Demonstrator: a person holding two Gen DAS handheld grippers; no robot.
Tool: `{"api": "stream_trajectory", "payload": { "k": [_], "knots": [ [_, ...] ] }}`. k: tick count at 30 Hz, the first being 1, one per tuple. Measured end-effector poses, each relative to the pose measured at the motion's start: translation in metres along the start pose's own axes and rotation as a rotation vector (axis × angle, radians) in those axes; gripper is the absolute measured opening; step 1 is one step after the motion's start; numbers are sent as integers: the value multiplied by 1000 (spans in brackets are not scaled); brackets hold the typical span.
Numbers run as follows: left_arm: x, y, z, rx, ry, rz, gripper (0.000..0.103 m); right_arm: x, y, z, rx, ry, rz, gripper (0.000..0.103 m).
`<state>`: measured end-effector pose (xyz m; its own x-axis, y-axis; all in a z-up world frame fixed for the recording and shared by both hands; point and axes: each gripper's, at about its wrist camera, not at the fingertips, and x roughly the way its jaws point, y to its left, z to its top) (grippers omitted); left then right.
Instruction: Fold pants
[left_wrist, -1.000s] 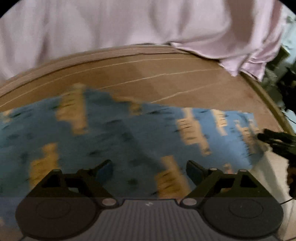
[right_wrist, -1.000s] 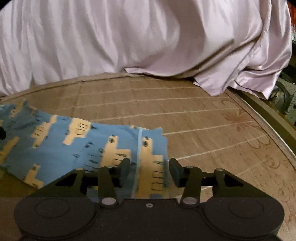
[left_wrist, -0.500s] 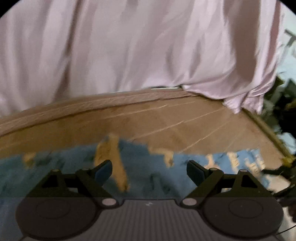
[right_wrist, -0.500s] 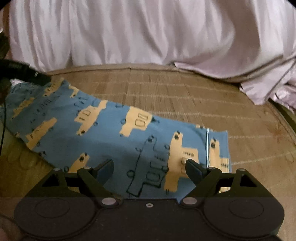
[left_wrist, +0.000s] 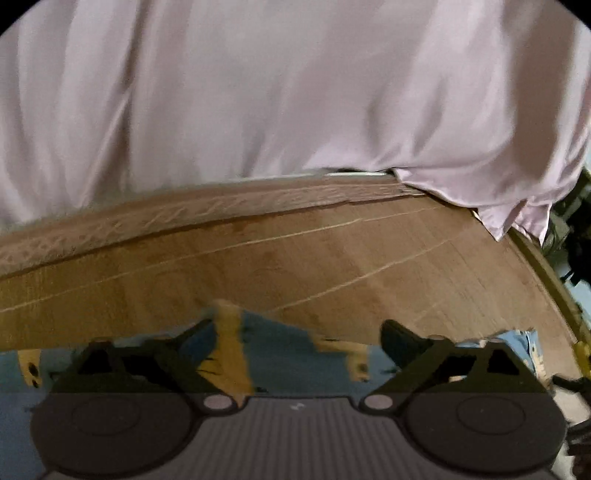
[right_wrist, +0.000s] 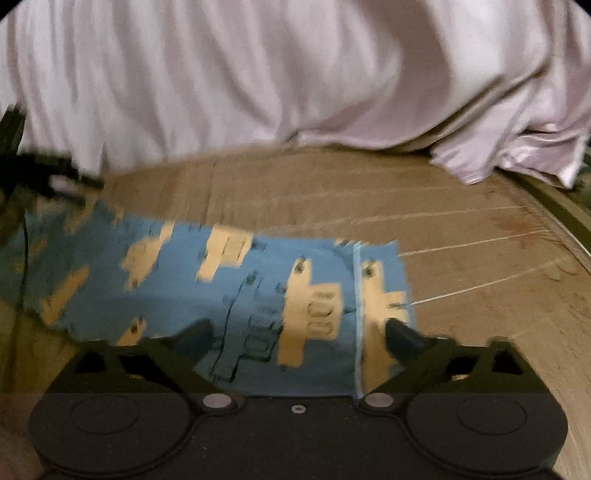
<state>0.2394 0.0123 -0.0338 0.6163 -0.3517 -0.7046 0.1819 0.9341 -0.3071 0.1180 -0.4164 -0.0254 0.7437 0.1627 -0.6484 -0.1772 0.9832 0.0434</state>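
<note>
Pants (right_wrist: 229, 288) are left ungripped, both grippers' fingers (right_wrist: 402, 338) spread apart; folds could be skewed if one layer is pinched.

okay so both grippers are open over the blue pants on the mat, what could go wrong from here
1. The right gripper straddles only the hem end of the blue pants; closing may catch one layer.
2. The left gripper sits at the fabric's far edge and may close on the woven mat instead.
</note>
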Motion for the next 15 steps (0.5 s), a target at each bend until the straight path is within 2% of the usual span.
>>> {"api": "stream_trajectory", "payload": {
  "k": [2, 4, 7, 12, 15],
  "knots": [
    [-3, -32, -6, 62, -56, -45, 103, -9, -12, -1, 68, -28, -8, 102],
    [1, -67, -9, 118, -52, -137, 103, -13, -25, -3, 126, -18, -47, 102],
    [18, -125, -10, 191, -2, -261, 103, -14, -41, -11, 194, -2, -91, 102],
    [57, -217, -9, 328, 82, -400, 103, -15, -58, -29, 289, 10, -136, 97],
    [86, -255, -14, 318, 176, -480, 103, -18, -55, -36, 286, -12, -163, 97]
  ]
}}
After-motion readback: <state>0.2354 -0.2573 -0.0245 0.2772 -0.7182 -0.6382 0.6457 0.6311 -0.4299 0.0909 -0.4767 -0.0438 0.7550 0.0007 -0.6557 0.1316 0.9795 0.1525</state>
